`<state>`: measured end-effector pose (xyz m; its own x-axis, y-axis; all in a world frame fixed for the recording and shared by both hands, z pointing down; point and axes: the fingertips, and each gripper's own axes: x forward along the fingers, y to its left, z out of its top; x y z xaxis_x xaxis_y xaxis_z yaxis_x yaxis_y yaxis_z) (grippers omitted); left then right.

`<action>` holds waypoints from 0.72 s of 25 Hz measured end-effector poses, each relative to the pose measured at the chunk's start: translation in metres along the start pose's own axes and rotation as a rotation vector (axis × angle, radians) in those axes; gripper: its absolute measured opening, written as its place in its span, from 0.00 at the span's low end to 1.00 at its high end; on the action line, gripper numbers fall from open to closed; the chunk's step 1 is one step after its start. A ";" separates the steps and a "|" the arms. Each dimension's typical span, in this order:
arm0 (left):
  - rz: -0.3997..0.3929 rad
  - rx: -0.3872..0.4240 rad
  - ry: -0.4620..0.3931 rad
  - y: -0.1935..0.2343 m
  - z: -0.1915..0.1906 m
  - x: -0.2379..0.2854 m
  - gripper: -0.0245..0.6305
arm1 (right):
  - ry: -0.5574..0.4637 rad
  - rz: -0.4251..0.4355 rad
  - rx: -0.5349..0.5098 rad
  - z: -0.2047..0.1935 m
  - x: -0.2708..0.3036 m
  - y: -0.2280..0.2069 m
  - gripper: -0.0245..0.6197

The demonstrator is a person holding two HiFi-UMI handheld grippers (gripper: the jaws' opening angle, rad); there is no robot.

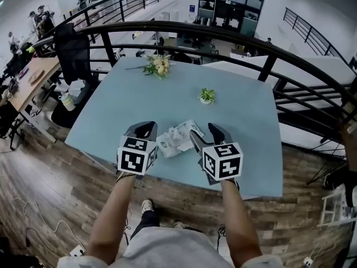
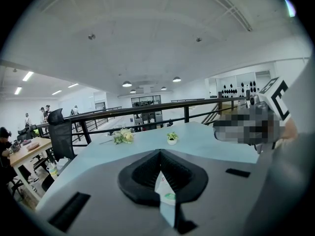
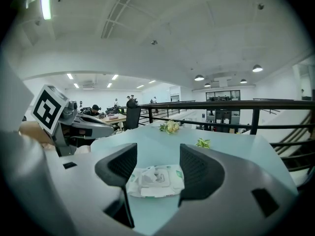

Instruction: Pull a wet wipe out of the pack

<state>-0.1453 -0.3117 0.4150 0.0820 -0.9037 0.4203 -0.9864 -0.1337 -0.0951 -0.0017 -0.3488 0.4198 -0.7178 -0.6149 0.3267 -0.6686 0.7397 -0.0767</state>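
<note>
1. Left hand-held gripper [image 2: 159, 154]: jaws are closed together beside the pack [image 1: 176, 139].
2. Right hand-held gripper [image 3: 156, 170]: held wide, pack framed on worktop [image 1: 240, 121].
3. Risk judged: unanchored pack may be lifted with the wet wipe [image 3: 145, 175].

White wet-wipe pack [image 1: 177, 138] lies flat on the pale-blue table [image 1: 240, 121], a crumpled wipe [image 3: 144, 176] poking from its top.
</note>
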 end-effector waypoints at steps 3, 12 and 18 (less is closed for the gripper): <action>-0.023 0.002 0.001 0.007 -0.001 0.007 0.03 | 0.009 -0.022 0.009 -0.001 0.007 0.000 0.43; -0.107 0.014 0.007 0.027 -0.006 0.026 0.03 | 0.047 -0.092 0.025 -0.008 0.027 0.010 0.43; -0.166 0.030 0.024 0.028 -0.013 0.037 0.03 | 0.083 -0.129 0.050 -0.021 0.036 0.014 0.43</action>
<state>-0.1722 -0.3433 0.4395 0.2395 -0.8584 0.4537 -0.9549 -0.2927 -0.0498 -0.0328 -0.3545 0.4498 -0.6082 -0.6775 0.4136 -0.7643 0.6404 -0.0751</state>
